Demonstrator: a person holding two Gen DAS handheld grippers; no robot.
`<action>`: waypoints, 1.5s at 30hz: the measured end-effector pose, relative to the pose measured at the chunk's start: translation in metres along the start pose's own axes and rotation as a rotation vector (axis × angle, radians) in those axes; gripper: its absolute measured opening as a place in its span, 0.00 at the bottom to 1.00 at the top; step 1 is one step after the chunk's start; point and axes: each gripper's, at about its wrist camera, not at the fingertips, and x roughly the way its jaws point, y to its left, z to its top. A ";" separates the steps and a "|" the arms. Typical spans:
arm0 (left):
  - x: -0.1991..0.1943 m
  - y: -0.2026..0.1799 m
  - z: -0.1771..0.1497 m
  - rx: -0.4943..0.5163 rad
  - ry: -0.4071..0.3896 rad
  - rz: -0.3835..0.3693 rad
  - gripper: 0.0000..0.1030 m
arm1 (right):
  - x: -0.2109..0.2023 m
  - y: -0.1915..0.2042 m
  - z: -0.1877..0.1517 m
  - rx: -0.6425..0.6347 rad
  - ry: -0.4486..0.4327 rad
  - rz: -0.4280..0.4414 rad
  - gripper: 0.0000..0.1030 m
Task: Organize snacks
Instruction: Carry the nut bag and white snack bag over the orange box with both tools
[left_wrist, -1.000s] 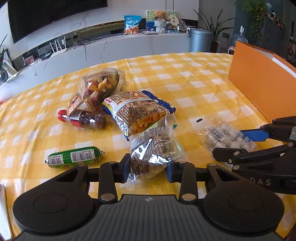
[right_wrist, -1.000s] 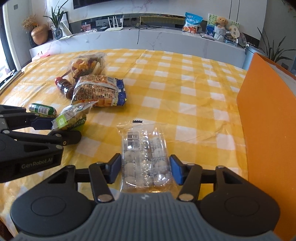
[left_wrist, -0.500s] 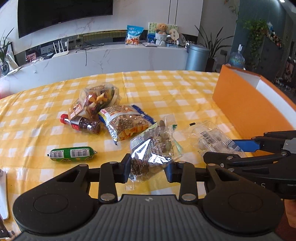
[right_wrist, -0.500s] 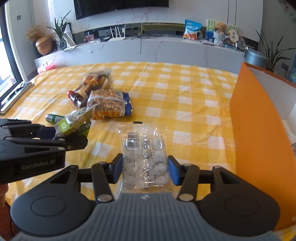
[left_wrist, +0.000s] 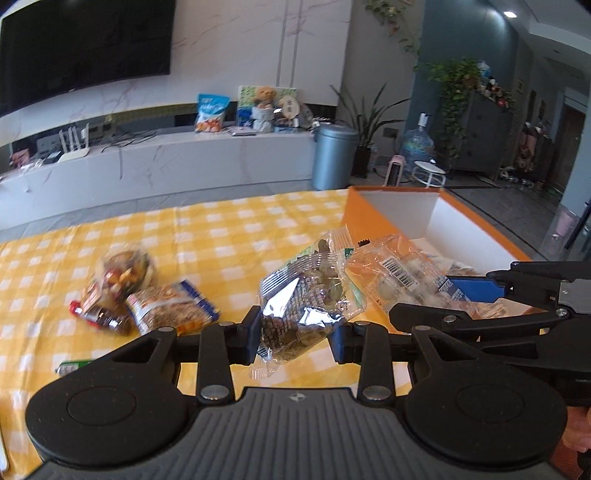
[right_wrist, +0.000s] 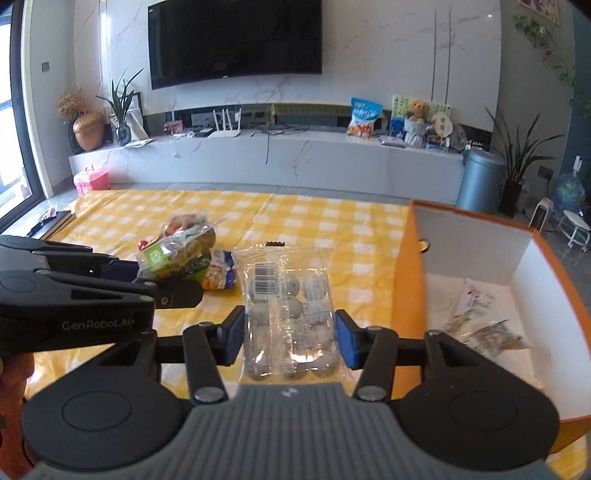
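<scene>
My left gripper (left_wrist: 293, 341) is shut on a clear raisin bag (left_wrist: 306, 299) and holds it in the air above the yellow checked table. It also shows in the right wrist view (right_wrist: 173, 258). My right gripper (right_wrist: 290, 338) is shut on a clear pack of round white sweets (right_wrist: 290, 314), lifted beside the orange box (right_wrist: 406, 277); the pack shows in the left wrist view (left_wrist: 399, 277) too. The box is open, white inside (left_wrist: 461, 229), with a few packets on its floor (right_wrist: 491, 332).
On the table at the left lie a mixed-snack tub (left_wrist: 123, 267), a dark bottle with a red cap (left_wrist: 99, 317), a flat cracker bag (left_wrist: 171, 312) and a green sausage stick (left_wrist: 74, 366). A long white TV shelf (right_wrist: 295, 155) and a grey bin (right_wrist: 480, 177) stand behind.
Both grippers have risen well above the table with their packs and moved right toward the orange box, whose inside has come into view.
</scene>
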 end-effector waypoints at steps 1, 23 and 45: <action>0.001 -0.005 0.004 0.011 -0.004 -0.007 0.40 | -0.006 -0.005 0.001 0.000 -0.009 -0.012 0.48; 0.099 -0.111 0.082 0.188 0.052 -0.284 0.40 | -0.025 -0.150 0.030 0.037 0.051 -0.247 0.49; 0.189 -0.135 0.068 0.211 0.280 -0.273 0.40 | 0.059 -0.208 0.020 0.023 0.264 -0.262 0.51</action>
